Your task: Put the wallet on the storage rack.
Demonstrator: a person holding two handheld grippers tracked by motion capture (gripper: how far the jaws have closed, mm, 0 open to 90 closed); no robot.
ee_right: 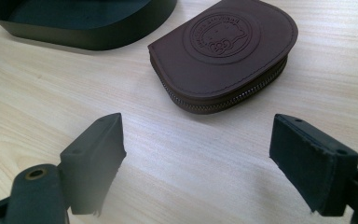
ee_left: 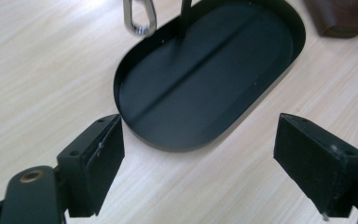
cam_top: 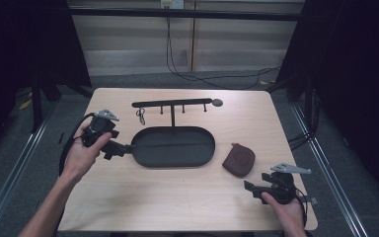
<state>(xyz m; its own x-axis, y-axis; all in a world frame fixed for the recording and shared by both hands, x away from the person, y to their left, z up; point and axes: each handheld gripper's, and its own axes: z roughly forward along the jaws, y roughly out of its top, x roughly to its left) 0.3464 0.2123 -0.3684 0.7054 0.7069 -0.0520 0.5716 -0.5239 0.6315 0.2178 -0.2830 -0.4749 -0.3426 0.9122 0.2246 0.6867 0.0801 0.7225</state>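
L gripper [ee_left: 200, 140] is hanging released, empty, at tray [cam_top: 143, 158] left end; R gripper [ee_right: 196, 154] is waiting released near pouch [ee_right: 223, 51], right of tray. Next, I'd judge: R closing on pouch.

Above your side of the pale wooden table [cam_top: 177, 197], the high view looks forward and down. Your left gripper view sits close over the black oval metal tray [ee_left: 205, 88]. Your right gripper view looks low at the brown leather zip pouch [ee_right: 223, 56]. All three views share tray and pouch.
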